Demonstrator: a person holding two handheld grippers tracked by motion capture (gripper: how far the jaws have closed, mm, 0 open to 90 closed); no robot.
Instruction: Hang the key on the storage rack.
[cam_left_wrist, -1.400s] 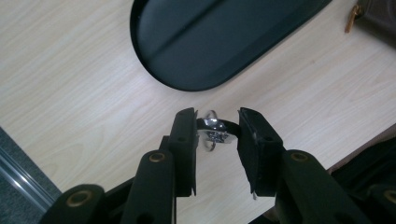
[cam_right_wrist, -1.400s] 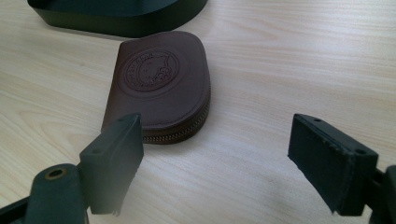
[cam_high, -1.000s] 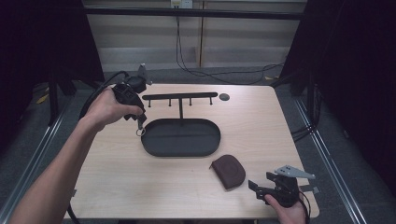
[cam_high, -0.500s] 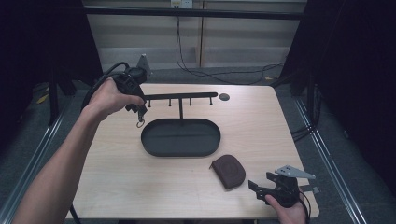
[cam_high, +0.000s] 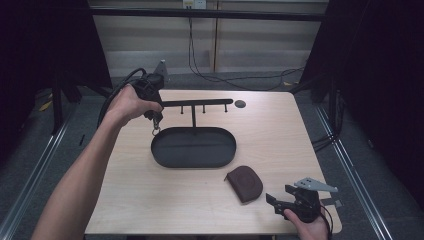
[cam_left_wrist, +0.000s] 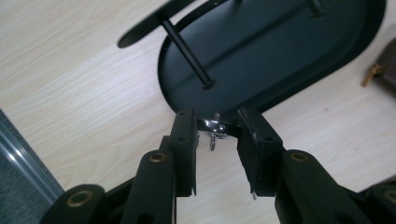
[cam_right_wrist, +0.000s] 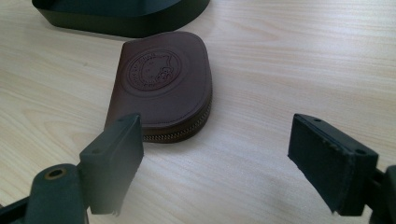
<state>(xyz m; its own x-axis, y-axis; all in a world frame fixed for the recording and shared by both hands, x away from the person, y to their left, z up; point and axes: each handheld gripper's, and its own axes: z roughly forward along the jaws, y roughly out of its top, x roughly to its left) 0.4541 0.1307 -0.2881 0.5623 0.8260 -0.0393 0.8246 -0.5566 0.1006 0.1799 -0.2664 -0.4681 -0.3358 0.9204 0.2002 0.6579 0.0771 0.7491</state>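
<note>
**A:** From the high view, where was it?

**B:** My left tool (cam_high: 156, 121) pinched the small silver metal key-ring clasp (cam_high: 156, 131), hanging long axis vertical beside the black T-shaped hook stand (cam_high: 194, 104).

**A:** Left gripper view?

**B:** Clasp (cam_left_wrist: 215, 128) lay crosswise between the pads; thin hold, it might slip.

**A:** Right gripper view?

**B:** Right tool (cam_right_wrist: 233, 163) spread, near the brown leather zip pouch (cam_right_wrist: 161, 84).

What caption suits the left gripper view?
Left gripper shut on a small metal key ring, held above the wooden table beside the black oval tray.
</note>
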